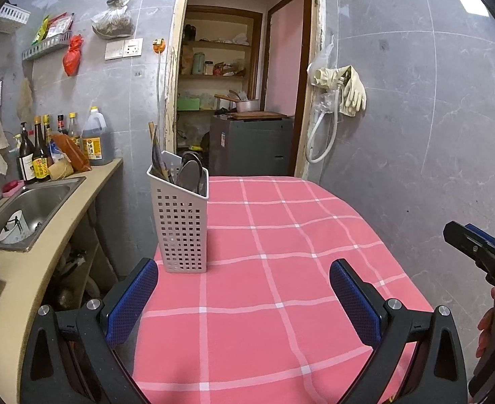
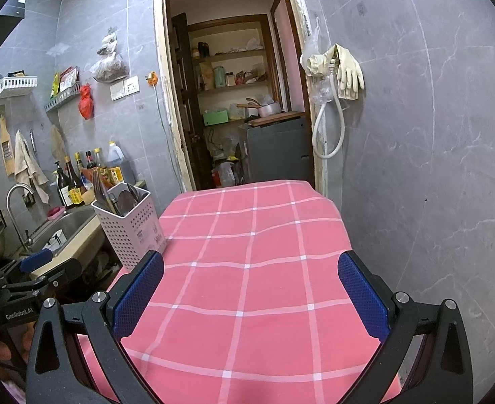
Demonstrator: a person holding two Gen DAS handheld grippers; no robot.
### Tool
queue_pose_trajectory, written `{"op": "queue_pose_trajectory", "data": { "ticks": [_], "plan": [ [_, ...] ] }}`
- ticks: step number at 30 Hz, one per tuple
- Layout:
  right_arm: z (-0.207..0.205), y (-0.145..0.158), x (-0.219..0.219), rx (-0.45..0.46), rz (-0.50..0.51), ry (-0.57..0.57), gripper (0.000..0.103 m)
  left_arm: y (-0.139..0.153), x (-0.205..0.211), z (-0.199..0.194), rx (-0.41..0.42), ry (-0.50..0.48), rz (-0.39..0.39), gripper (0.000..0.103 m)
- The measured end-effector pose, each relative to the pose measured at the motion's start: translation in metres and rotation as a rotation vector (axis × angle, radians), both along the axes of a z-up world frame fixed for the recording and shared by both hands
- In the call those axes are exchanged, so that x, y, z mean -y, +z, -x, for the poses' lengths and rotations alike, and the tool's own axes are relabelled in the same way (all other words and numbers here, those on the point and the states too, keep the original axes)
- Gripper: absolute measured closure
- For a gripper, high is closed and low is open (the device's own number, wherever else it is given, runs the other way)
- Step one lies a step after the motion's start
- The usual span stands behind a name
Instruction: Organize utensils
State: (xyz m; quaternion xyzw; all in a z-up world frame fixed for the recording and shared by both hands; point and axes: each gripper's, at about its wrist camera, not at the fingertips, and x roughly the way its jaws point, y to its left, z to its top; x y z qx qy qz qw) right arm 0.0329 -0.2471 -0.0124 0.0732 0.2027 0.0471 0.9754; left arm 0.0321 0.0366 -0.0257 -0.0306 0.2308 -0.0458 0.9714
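A white perforated utensil holder [image 1: 181, 222] stands upright at the left edge of the table with the pink checked cloth [image 1: 281, 269]. Spoons and chopsticks [image 1: 188, 175] stick out of its top. It also shows in the right wrist view [image 2: 131, 227], at the table's left edge. My left gripper [image 1: 244, 289] is open and empty, just in front of and to the right of the holder. My right gripper [image 2: 250, 286] is open and empty above the cloth [image 2: 247, 269]. The right gripper also shows at the far right of the left wrist view [image 1: 476, 252].
A counter with a steel sink [image 1: 28, 208] and several sauce bottles [image 1: 41, 155] runs along the left. An open doorway [image 1: 244, 101] with shelves and a grey cabinet lies behind the table. A grey tiled wall with hanging rubber gloves [image 1: 351, 91] is close on the right.
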Motion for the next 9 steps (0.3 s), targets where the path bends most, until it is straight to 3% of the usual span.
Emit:
{"op": "queue_pose_trajectory", "data": {
  "ticks": [9],
  "plan": [
    [-0.015,0.0,0.0,-0.029,0.002,0.018,0.002,-0.003,0.001,-0.008,-0.022,0.018,0.0,0.001]
  ]
}}
